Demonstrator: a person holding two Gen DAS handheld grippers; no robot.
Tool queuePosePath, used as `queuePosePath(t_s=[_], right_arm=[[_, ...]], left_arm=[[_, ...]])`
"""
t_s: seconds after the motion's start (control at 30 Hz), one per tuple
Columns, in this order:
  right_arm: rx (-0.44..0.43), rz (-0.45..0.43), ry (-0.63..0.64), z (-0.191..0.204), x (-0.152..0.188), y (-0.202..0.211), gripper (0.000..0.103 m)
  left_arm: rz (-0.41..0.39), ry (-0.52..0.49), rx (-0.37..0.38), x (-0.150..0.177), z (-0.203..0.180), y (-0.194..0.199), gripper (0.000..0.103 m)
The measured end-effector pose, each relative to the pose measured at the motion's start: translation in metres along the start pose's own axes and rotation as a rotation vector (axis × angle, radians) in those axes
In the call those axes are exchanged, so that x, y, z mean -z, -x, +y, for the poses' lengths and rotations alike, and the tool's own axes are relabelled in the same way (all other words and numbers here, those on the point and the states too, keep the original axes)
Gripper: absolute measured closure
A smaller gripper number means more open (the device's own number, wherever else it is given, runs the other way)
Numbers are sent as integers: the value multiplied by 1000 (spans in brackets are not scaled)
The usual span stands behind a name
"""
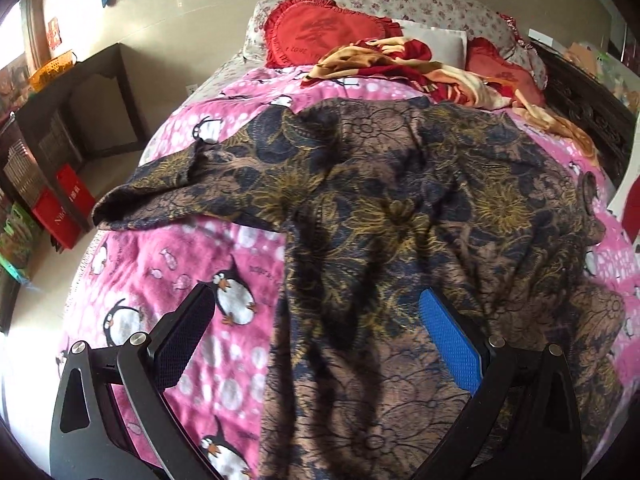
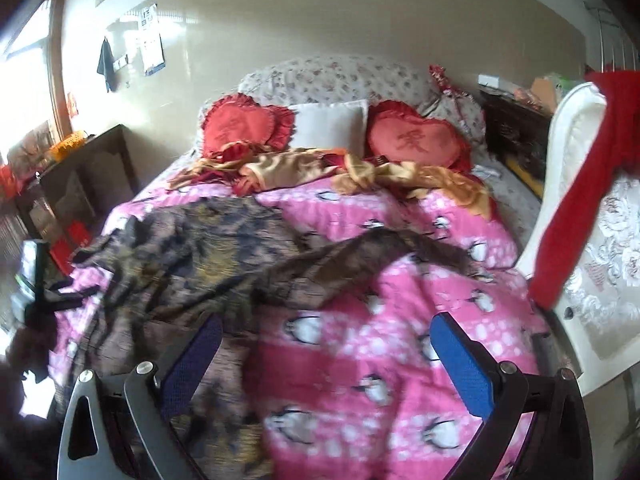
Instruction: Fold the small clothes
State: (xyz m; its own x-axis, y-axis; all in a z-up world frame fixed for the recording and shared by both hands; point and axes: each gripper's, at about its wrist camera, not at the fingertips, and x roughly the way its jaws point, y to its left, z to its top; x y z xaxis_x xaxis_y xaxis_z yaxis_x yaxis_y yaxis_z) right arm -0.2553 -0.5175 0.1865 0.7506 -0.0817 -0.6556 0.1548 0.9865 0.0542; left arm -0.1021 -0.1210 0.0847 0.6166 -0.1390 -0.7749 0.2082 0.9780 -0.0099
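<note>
One dark floral-print garment [image 1: 400, 216], spread crumpled on the pink penguin blanket [image 1: 192, 256] of the bed. Two heart-shaped red cushions [image 2: 244, 128], one white pillow [image 2: 328, 124], one gold-and-red cloth [image 2: 360, 168] near the head. Left gripper [image 1: 316, 344] above the garment, fingers apart, empty. Right gripper [image 2: 326, 364] likewise spread, empty, over the garment's edge and the blanket.

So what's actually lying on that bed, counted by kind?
Red heart cushions: 2
White pillow: 1
Dark patterned garment: 1
Red-and-gold blanket: 1
Pink penguin cover: 1
Total: 6
</note>
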Motion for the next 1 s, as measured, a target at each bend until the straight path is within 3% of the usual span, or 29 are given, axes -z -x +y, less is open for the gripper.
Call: queuePosePath(t_s=[0.1, 0.23, 0.4, 0.6, 0.87, 1.0], right_arm=[[-34, 59, -8, 31, -7, -13, 0], [-60, 52, -19, 83, -16, -40, 0], [-159, 63, -65, 141, -27, -71, 0], [-83, 122, 30, 210, -36, -117, 0], [-34, 150, 89, 242, -31, -154, 0], [-35, 185, 78, 244, -27, -165, 0]], left_arm=[[-3, -2, 14, 0, 0, 3, 0], [0, 4, 28, -1, 5, 7, 0], [5, 26, 48, -1, 14, 11, 0], [9, 41, 20, 0, 25, 6, 0], [36, 66, 12, 2, 36, -7, 1], [77, 105, 55, 7, 37, -12, 1]])
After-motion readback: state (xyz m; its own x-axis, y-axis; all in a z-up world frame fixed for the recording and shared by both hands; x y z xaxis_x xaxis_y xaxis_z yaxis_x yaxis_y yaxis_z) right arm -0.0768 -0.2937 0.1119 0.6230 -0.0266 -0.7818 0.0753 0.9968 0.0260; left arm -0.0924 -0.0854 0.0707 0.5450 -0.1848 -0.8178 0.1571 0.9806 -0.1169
